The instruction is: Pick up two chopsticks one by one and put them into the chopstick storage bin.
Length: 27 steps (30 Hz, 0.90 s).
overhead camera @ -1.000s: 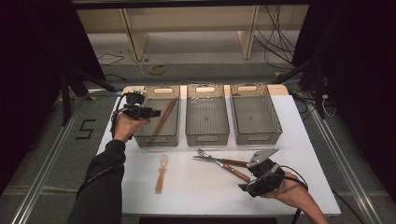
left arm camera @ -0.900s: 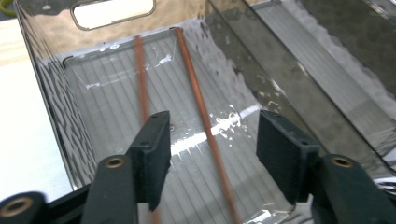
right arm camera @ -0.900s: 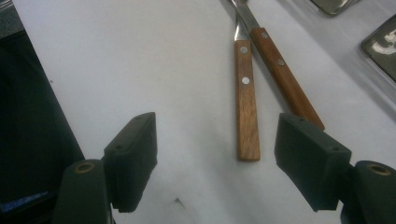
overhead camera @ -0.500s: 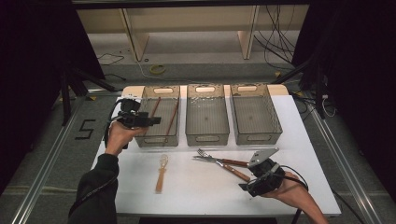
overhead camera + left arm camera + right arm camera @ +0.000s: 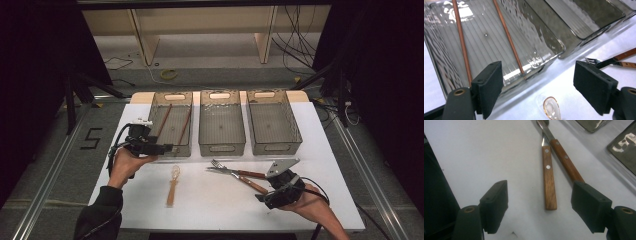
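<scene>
Two thin brown chopsticks [image 5: 172, 122] [image 5: 508, 37] lie in the left clear bin [image 5: 159, 102] [image 5: 544, 32]. My left gripper [image 5: 168, 148] [image 5: 541, 87] hovers at that bin's near wall. Its jaws have just been opening, they stand open, and nothing is between them. A spoon with a pale handle [image 5: 173, 185] [image 5: 551, 110] lies on the white table below it. A fork and a knife with wooden handles [image 5: 239, 174] [image 5: 549, 182] lie crossed right of the spoon. My right gripper [image 5: 267, 190] [image 5: 539, 205] rests open at their handle ends, its pads clear of the wood.
Two more clear bins, the middle one [image 5: 221, 145] and the right one [image 5: 274, 146], stand empty in a row at the back of the white table [image 5: 210, 210]. Cables lie on the floor beyond. A hand holds each gripper from the near edge.
My left gripper has drawn back from over the left bin toward its near wall, and its jaws have spread wider. The right gripper and the cutlery have stayed put.
</scene>
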Each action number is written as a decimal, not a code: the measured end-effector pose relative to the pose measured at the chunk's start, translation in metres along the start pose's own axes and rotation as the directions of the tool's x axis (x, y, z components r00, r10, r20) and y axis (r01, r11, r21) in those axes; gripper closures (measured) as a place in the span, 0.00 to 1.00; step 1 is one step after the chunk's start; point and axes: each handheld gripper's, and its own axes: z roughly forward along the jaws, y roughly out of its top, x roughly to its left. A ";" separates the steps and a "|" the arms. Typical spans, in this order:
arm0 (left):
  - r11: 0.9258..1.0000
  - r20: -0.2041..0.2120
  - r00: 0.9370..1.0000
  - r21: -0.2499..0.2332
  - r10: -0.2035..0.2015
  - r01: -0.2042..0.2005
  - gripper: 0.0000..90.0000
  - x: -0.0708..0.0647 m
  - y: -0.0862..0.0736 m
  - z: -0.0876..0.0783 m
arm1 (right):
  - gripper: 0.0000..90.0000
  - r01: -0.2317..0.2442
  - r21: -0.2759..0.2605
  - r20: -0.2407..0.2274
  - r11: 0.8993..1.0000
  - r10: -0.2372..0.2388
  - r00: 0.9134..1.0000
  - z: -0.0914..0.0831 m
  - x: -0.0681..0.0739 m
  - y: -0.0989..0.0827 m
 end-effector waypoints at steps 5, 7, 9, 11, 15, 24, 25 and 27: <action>0.999 0.004 1.000 0.034 0.002 -0.002 0.23 -0.007 -0.008 0.005 | 0.34 -0.001 -0.001 0.000 1.000 0.001 1.000 0.001 0.000 -0.001; 0.999 0.002 1.000 0.050 0.008 -0.008 0.22 -0.010 -0.011 0.007 | 0.34 0.000 -0.001 -0.001 1.000 0.000 1.000 0.000 0.000 -0.001; 0.998 0.000 1.000 0.064 0.008 -0.008 0.22 -0.011 -0.014 0.008 | 0.34 0.000 -0.002 -0.004 1.000 0.000 1.000 0.000 -0.001 -0.002; 0.997 0.000 1.000 0.079 0.007 -0.007 0.22 -0.012 -0.017 0.010 | 0.34 -0.002 -0.002 -0.001 1.000 0.002 1.000 0.001 -0.001 -0.002; 0.995 0.005 1.000 0.100 0.013 -0.013 0.22 -0.016 -0.022 0.011 | 0.34 -0.003 0.000 -0.002 1.000 0.003 1.000 0.002 -0.001 -0.002; 0.990 0.010 0.999 0.137 0.043 -0.044 0.22 -0.028 -0.030 0.011 | 0.34 -0.007 -0.002 -0.007 1.000 0.007 1.000 0.002 -0.002 -0.004; 0.989 0.013 0.999 0.140 0.045 -0.046 0.22 -0.030 -0.031 0.011 | 0.34 -0.006 -0.004 -0.007 1.000 0.006 1.000 0.002 -0.002 -0.004; 0.987 0.017 0.999 0.154 0.048 -0.050 0.22 -0.033 -0.034 0.012 | 0.34 -0.011 -0.003 -0.006 1.000 0.011 1.000 0.001 -0.003 -0.005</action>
